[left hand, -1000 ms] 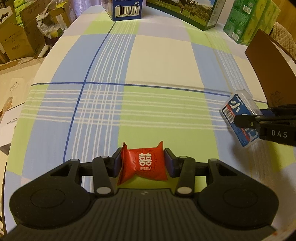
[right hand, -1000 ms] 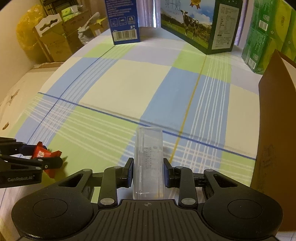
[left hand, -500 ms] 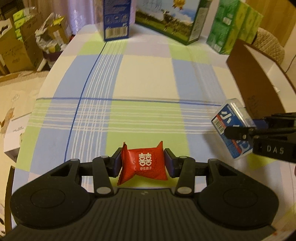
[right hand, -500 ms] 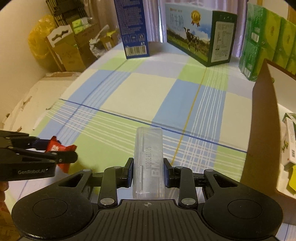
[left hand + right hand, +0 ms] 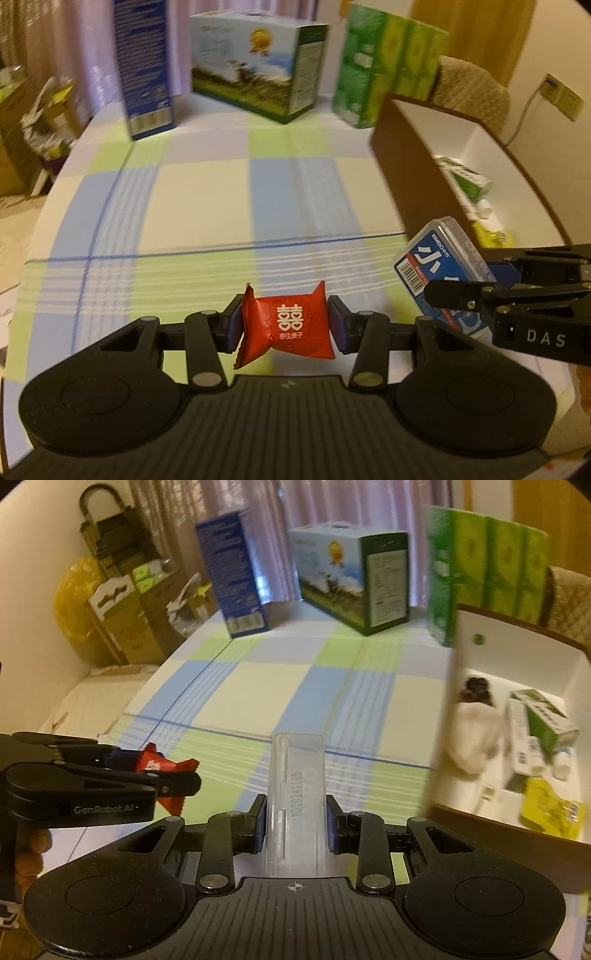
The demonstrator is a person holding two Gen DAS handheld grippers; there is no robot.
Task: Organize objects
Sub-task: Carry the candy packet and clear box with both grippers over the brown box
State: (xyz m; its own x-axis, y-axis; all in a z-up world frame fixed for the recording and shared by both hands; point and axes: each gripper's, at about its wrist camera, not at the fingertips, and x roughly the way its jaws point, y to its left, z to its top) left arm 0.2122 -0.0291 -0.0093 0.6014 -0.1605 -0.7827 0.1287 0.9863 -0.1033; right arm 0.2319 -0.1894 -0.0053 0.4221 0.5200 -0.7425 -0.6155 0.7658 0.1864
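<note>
The left gripper [image 5: 284, 326] is clamped on a red foil-wrapped candy [image 5: 286, 325], held above the checked tablecloth [image 5: 207, 206]; just beside it, the right gripper [image 5: 295, 823] pinches a clear plastic case with a blue label [image 5: 297, 805]. Farther right stands the open brown cardboard box [image 5: 402, 173]. Each piece should probably clear the near wall before release, one at a time.

At the far edge of the checked blue-green-and-cream tablecloth [image 5: 207, 192] stand a tall dark-blue carton [image 5: 146, 66], a milk box printed with a meadow [image 5: 255, 70] and stacked green tissue packs [image 5: 388, 70] — beyond, cardboard boxes [image 5: 125, 616] and a yellow bag [image 5: 74, 594] crowd the floor.
</note>
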